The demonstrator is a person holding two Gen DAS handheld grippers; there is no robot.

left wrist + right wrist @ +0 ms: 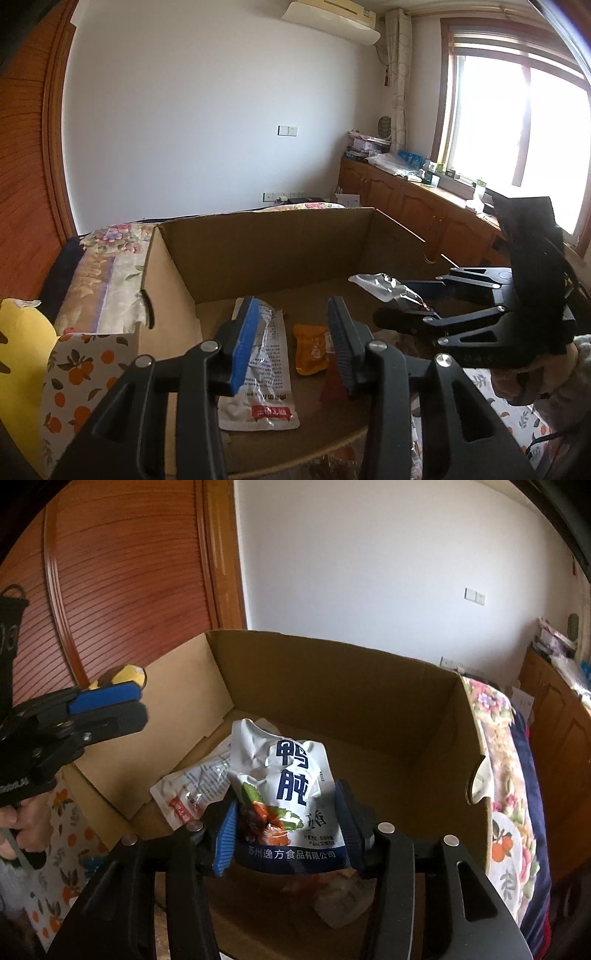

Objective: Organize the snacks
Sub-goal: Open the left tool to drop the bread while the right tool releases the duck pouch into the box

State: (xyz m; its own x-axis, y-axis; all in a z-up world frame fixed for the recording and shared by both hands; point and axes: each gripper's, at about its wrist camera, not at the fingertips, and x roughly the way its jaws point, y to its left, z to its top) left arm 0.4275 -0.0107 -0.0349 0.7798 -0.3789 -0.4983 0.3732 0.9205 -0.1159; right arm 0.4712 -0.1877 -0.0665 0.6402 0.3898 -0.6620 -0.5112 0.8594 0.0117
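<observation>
An open cardboard box (266, 243) holds snack packets: a white sachet with red label (264, 384), a small orange packet (312, 349) and a red one (334, 384) on its floor. My left gripper (291, 343) is open and empty above them; it also shows in the right wrist view (110, 705). My right gripper (290, 834) is shut on a white and blue duck snack bag (284, 794), held over the box (332, 686). In the left wrist view the right gripper (413, 299) shows at right with the bag's silver back (384, 291).
The box sits on an orange-patterned cloth (74, 373). A floral quilt (107, 266) lies behind it. A yellow object (22, 350) is at the left. Wooden cabinets (413, 206) run under the window, and a wooden door (122, 576) stands at the left.
</observation>
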